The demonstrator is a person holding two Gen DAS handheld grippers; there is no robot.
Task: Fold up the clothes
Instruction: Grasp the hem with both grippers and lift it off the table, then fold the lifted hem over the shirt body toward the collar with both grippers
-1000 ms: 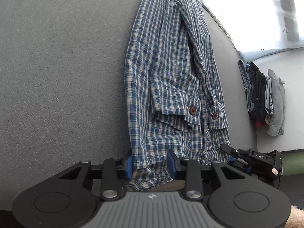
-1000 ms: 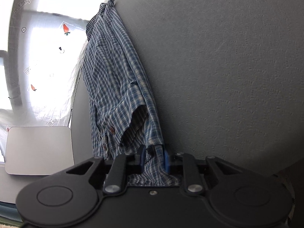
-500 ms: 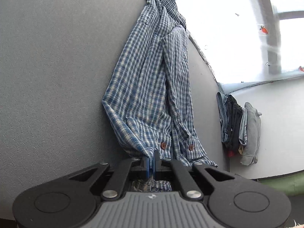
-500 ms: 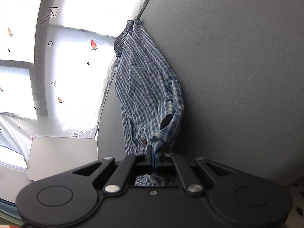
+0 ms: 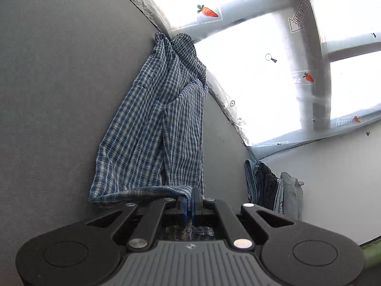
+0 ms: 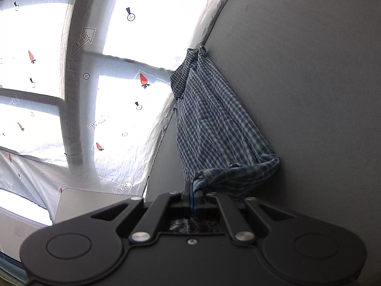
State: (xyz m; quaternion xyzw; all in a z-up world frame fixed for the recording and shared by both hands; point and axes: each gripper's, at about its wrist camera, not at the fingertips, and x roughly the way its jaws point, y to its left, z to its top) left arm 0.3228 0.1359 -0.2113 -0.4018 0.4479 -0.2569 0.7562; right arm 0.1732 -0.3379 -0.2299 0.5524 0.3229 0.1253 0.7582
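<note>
A blue and white checked shirt [image 5: 154,128] lies lengthwise on the grey table [image 5: 47,95], its far end at the table's back edge. My left gripper [image 5: 189,201] is shut on the shirt's near hem, and the cloth rises off the table towards it. In the right wrist view the same shirt [image 6: 214,124] stretches away from my right gripper [image 6: 193,194], which is shut on another part of the near hem. A fold of cloth bulges out to the right of it. Bits of shirt show behind both pairs of fingers.
A stack of folded clothes [image 5: 271,188] in dark and light blue sits at the table's right side. A pale flat board [image 6: 95,205] lies to the left of the right gripper. Plastic sheeting with carrot prints [image 5: 262,71] covers the windows behind the table.
Both grippers have closed on the shirt's near hem and lifted it, so the views tilt up towards the window. The near end has bunched up and come off the table.
</note>
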